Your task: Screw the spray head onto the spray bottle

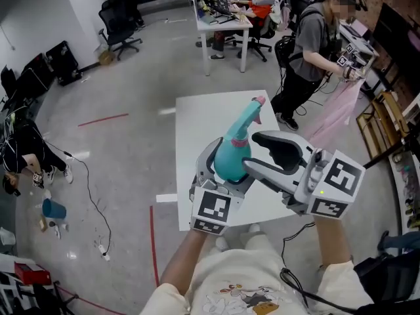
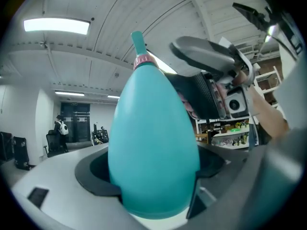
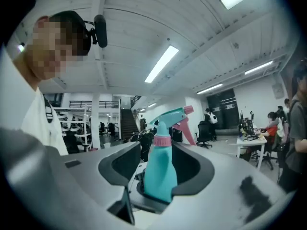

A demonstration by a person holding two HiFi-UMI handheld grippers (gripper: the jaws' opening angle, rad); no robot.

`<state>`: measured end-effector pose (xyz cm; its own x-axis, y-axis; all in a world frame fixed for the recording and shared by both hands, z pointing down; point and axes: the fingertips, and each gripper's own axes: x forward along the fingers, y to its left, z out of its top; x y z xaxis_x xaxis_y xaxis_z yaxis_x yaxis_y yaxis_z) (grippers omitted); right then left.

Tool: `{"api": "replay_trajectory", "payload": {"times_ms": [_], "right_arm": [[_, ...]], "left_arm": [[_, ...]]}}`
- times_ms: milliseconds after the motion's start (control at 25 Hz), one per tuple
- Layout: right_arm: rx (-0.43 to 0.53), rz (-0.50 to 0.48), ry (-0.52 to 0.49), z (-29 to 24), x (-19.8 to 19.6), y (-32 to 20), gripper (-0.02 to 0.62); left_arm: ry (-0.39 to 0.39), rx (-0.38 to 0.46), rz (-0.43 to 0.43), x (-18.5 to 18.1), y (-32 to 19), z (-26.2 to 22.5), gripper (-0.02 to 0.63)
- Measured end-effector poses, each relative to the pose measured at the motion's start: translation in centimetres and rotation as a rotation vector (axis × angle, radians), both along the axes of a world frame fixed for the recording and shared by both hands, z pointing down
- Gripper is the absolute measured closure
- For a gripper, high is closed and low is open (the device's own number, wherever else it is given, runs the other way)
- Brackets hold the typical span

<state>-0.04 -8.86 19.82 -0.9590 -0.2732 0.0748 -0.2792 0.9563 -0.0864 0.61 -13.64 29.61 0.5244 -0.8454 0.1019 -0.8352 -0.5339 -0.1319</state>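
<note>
L gripper: jaws clamped on lower body of teal spray bottle, which is held over the near part of white table. Bottle leans slightly right, top toward far side. Spray head, teal w/ pink collar, sits on bottle neck. R gripper: positioned at right of bottle, jaws fairly wide apart, straddling bottle w/o pressing; gap visible beside bottle in right gripper view.

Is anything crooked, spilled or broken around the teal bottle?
Nothing stands out. The spray head sits straight on the spray bottle, held in the left gripper; no spill or crack shows.
</note>
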Motion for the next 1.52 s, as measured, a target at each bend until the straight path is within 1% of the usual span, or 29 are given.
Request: {"api": "replay_trajectory", "payload": {"times_ms": [40, 120, 200, 320, 360, 440, 480, 520, 600, 680, 840, 920, 1040, 1120, 1200, 1280, 1400, 1520], "right_arm": [[0.005, -0.041, 0.035, 0.3, 0.8, 0.9, 0.402], [0.068, -0.132, 0.147, 0.0, 2.1, 2.4, 0.399], [0.179, -0.208, 0.300, -1.6, 2.7, 2.8, 0.399], [0.343, -0.293, 0.563, -3.8, 3.2, 1.9, 0.399], [0.397, -0.338, 0.626, -4.5, 3.0, 1.4, 0.399], [0.514, -0.446, 0.720, -5.4, 2.1, 0.7, 0.399], [0.544, -0.484, 0.763, -5.4, 1.6, 0.5, 0.399], [0.548, -0.507, 0.807, -5.2, 1.2, 0.3, 0.399], [0.527, -0.552, 0.893, -4.3, 0.6, 0.3, 0.399], [0.509, -0.621, 0.992, -2.9, 0.2, 0.5, 0.400], [0.519, -0.753, 1.197, 0.4, 0.6, 0.7, 0.399], [0.490, -0.803, 1.252, 1.6, 0.9, 1.3, 0.400], [0.456, -0.852, 1.314, 2.7, 1.1, 2.4, 0.400], [0.447, -0.880, 1.342, 3.2, 1.4, 2.6, 0.400], [0.445, -0.907, 1.349, 3.4, 1.5, 2.8, 0.400], [0.459, -0.935, 1.356, 3.4, 1.6, 3.1, 0.401], [0.521, -0.982, 1.376, 3.5, 2.0, 3.5, 0.400], [0.570, -1.024, 1.356, 3.2, 1.8, 4.4, 0.402]], "left_arm": [[-0.002, 0.004, 0.013, -0.2, 0.3, 0.1, 0.160], [-0.017, 0.011, 0.035, -0.9, 0.6, 0.0, 0.160], [-0.039, 0.016, 0.057, -1.7, 0.6, -0.1, 0.160], [-0.058, 0.017, 0.077, -2.1, 1.0, 0.2, 0.160], [-0.062, 0.014, 0.083, -1.8, 1.2, 0.4, 0.160], [-0.077, 0.008, 0.097, -0.8, 1.4, 0.9, 0.160], [-0.088, 0.007, 0.105, -0.3, 1.4, 1.1, 0.160], [-0.101, 0.007, 0.113, 0.0, 1.5, 1.3, 0.160], [-0.123, 0.007, 0.129, 0.4, 1.6, 1.6, 0.160], [-0.140, 0.006, 0.145, 0.5, 1.8, 1.9, 0.160], [-0.171, 0.020, 0.199, 1.4, 2.4, 2.9, 0.160], [-0.193, 0.021, 0.218, 1.9, 2.7, 3.3, 0.160], [-0.195, 0.025, 0.240, 2.4, 3.3, 3.2, 0.160], [-0.189, 0.030, 0.249, 2.6, 3.4, 3.0, 0.160], [-0.181, 0.034, 0.260, 2.8, 3.4, 2.9, 0.160], [-0.167, 0.037, 0.285, 3.1, 3.7, 2.6, 0.160], [-0.142, 0.032, 0.355, 3.7, 4.8, 2.2, 0.160], [-0.127, 0.023, 0.423, 3.9, 5.9, 1.9, 0.160]]}}
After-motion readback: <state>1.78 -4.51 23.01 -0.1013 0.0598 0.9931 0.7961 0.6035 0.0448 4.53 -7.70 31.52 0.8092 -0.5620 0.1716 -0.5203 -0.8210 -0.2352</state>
